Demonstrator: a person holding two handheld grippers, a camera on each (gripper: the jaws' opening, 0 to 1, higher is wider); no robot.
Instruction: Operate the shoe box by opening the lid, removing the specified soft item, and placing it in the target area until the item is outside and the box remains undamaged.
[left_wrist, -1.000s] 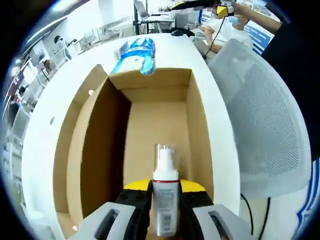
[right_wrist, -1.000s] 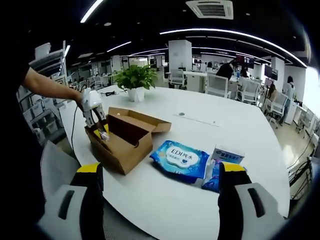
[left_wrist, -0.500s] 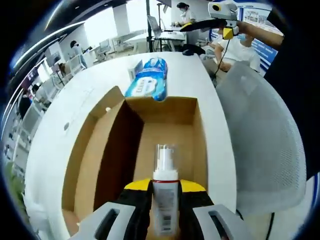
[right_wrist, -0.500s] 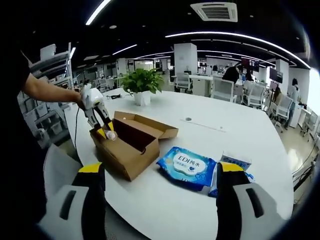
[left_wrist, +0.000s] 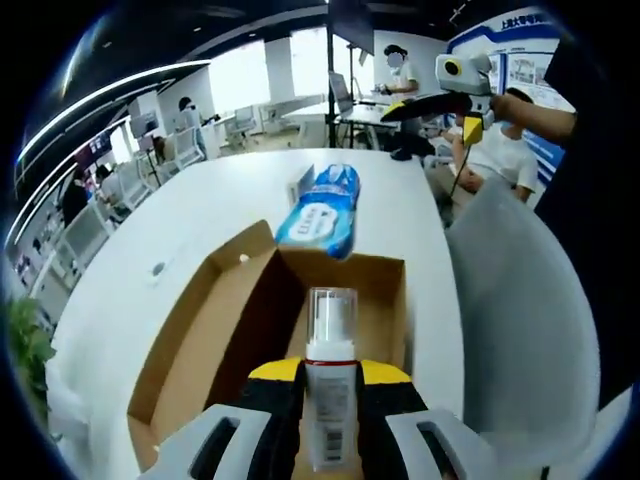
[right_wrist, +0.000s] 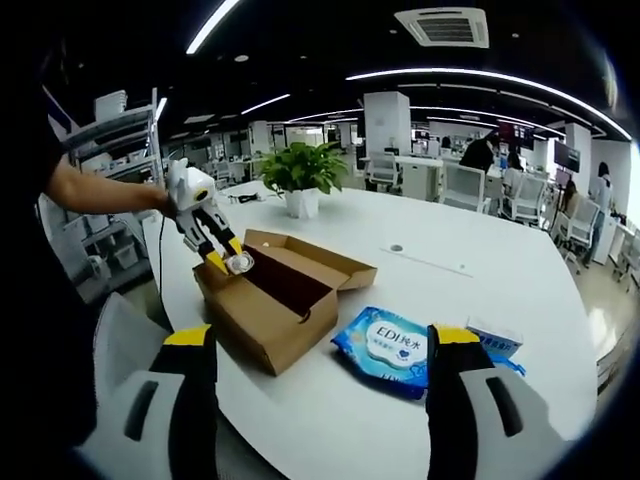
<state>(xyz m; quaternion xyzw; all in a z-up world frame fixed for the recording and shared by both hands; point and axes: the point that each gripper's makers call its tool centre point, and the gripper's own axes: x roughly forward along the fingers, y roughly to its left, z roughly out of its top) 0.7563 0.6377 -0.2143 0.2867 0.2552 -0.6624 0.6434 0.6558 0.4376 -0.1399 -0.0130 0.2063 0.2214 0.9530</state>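
Left gripper (left_wrist: 330, 400) clamps a spray bottle (left_wrist: 331, 380) by its body, nozzle forward, just above the open shoe box (left_wrist: 215, 340) to clear its walls; right gripper (right_wrist: 310, 385), jaws spread and empty, hangs over the table (right_wrist: 480, 290).

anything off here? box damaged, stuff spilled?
No damage or spill stands out. The cardboard box sits open on the white table, walls looking intact. One oddity: the left gripper holds a rigid spray bottle, not a soft item; the blue wipes pack lies outside.
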